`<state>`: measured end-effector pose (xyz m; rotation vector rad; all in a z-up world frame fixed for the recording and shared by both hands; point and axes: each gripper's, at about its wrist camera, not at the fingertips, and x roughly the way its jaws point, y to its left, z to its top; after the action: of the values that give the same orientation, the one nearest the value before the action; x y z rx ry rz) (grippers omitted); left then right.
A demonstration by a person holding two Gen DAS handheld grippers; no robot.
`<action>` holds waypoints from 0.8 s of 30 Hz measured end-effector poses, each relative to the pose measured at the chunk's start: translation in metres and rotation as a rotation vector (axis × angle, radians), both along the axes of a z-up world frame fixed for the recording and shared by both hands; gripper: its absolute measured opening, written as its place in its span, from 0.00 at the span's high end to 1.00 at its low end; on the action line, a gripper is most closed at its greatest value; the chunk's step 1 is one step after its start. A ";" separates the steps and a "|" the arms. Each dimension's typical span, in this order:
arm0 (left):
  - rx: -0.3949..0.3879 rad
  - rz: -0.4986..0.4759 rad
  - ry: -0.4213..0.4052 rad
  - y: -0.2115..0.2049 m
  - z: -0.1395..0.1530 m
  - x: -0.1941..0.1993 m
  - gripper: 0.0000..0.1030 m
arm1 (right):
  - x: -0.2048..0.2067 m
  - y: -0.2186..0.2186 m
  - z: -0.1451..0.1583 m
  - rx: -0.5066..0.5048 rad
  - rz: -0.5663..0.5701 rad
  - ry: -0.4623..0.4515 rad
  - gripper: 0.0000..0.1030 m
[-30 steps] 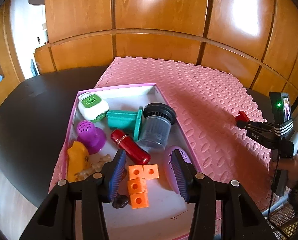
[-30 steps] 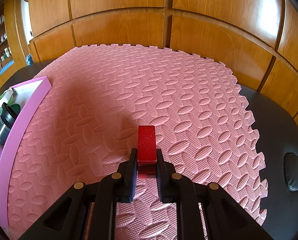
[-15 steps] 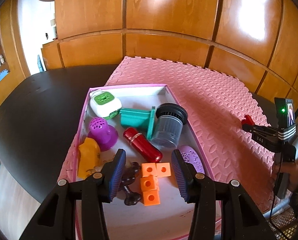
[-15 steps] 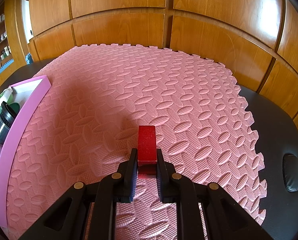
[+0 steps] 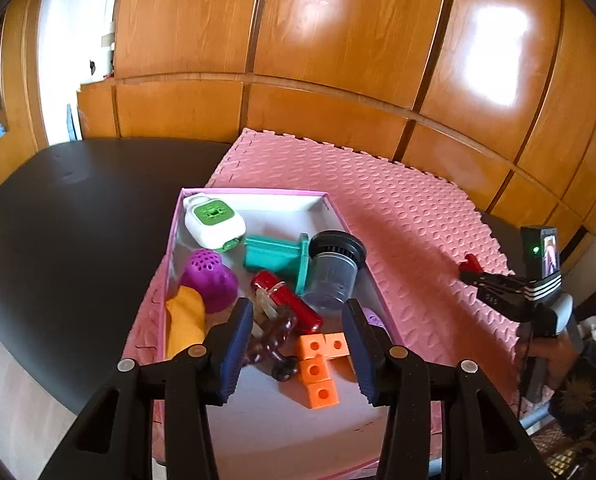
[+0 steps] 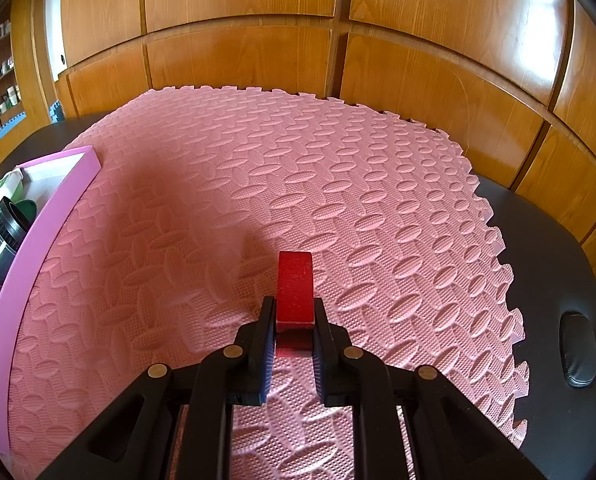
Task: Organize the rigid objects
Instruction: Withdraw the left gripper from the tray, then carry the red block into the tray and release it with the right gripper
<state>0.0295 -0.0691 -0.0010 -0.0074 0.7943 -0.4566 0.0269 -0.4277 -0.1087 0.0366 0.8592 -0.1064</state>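
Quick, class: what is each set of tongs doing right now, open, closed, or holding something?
Left tongs: open, holding nothing, above the box.
Right tongs: closed on the red block.

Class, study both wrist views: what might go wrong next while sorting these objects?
1. The right gripper pinches only the red block's near end, so it might pivot or slip.
2. The open left gripper hangs over crowded pieces; closing may catch the brown toy along with the orange cubes.

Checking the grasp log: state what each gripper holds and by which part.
The right gripper pinches the red block by its near end. The left gripper is open, holding nothing.
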 end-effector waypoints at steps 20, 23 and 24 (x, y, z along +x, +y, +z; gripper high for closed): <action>0.071 0.303 -0.033 0.081 0.000 0.019 0.54 | -0.003 0.014 0.003 -0.036 -0.001 0.023 0.86; 0.074 0.302 -0.021 0.080 -0.005 0.020 0.54 | -0.007 0.020 0.007 0.020 0.012 0.032 0.86; 0.076 0.302 -0.021 0.079 -0.006 0.019 0.54 | -0.009 0.023 0.010 0.033 0.016 0.028 0.86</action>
<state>0.0489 0.0097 -0.0069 -0.0511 0.7742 -0.1402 0.0175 -0.4051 -0.0989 0.0595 0.8886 -0.0780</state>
